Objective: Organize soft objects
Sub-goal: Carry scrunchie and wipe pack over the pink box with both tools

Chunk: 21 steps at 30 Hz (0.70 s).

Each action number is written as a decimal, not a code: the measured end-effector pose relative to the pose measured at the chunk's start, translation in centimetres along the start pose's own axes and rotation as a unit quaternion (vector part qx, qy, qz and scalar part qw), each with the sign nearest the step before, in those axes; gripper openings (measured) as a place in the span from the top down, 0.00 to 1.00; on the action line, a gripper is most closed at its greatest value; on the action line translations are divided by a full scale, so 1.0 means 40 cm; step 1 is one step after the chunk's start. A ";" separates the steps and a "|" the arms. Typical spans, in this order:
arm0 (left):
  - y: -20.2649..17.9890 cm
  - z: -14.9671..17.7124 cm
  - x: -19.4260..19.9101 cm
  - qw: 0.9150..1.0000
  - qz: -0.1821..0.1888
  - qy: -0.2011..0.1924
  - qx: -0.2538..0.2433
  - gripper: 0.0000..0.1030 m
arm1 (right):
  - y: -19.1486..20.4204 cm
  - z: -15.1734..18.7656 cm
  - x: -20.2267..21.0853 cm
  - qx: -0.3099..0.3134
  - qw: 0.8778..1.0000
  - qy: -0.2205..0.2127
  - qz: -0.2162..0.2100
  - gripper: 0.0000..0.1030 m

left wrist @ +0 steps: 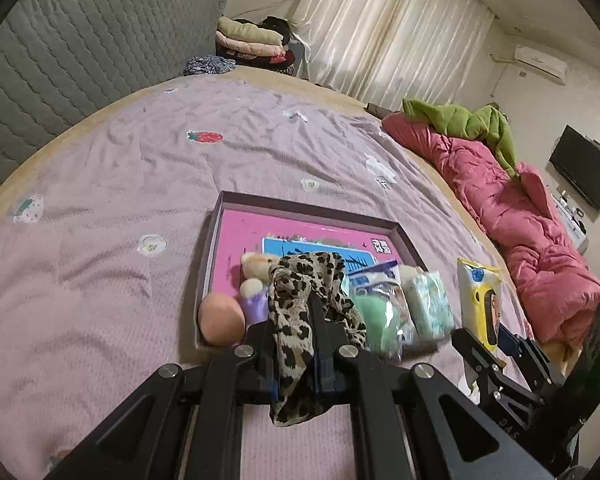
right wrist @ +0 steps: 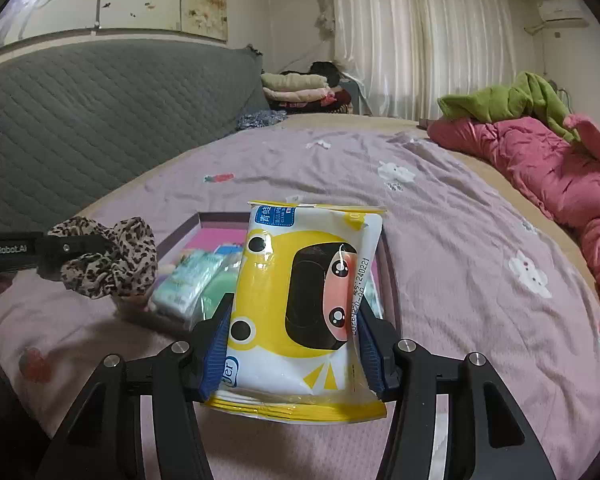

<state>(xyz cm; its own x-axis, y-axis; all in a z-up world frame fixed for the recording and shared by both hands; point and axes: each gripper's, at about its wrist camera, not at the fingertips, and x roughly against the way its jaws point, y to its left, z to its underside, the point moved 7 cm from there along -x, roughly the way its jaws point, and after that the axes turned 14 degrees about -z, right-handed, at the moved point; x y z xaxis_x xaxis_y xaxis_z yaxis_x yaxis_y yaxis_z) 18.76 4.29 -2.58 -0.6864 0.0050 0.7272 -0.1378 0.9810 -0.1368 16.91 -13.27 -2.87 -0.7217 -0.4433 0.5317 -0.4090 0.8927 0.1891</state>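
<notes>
Left wrist view shows the bed [left wrist: 100,200] with its lilac sheet filling most of the picture, and on it, near the centre toward 6 o'clock, the shallow box [left wrist: 300,210] with a pink bottom. Several soft things lie already inside the box at its near end: a peach-coloured egg-shaped toy [left wrist: 221,325] at 9 o'clock of the group, a small plush [left wrist: 256,276] beside it, a green soft item in a clear bag [left wrist: 380,316], and a tissue pack [left wrist: 428,306] at 3 o'clock. I judge that this part of the task is done.

Two things are not yet in the box. The right claw [right wrist: 294,356] pinches the yellow wet-wipes pack [right wrist: 300,300] by its two sides, the blue pads pressing on it, and the pack hangs above the sheet in front of the box. The left claw [left wrist: 296,344] is pressed together on the leopard scrunchie [left wrist: 300,296], which bulges out above and below the fingers; in the right wrist view this scrunchie [right wrist: 112,256] is at 9 o'clock, off the sheet and just beside the near corner of the box.

So what is left, as I judge it, is to put down these two held items into the free pink area at the far end of the box. Whether more loose items wait outside the pictures, I cannot tell.
</notes>
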 end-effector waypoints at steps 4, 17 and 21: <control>-0.002 -0.021 -0.018 1.000 -0.007 -0.005 0.004 0.90 | -0.005 -0.017 -0.019 0.004 1.000 -0.006 0.000 0.45; 0.004 -0.048 -0.080 0.999 -0.033 0.001 0.000 0.90 | -0.036 -0.044 -0.055 0.011 1.000 -0.019 0.009 0.45; 0.008 -0.050 -0.094 0.999 -0.037 0.003 -0.001 0.90 | -0.049 -0.049 -0.059 0.011 1.000 -0.022 0.013 0.45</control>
<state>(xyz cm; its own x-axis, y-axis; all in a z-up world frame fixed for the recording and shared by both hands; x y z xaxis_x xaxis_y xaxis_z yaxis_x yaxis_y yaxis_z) 22.70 4.95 -4.00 -0.6705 -0.0672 0.7389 -0.1864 0.9792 -0.0802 20.51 -13.83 -2.86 -0.7559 -0.4232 0.4996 -0.4014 0.9023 0.1571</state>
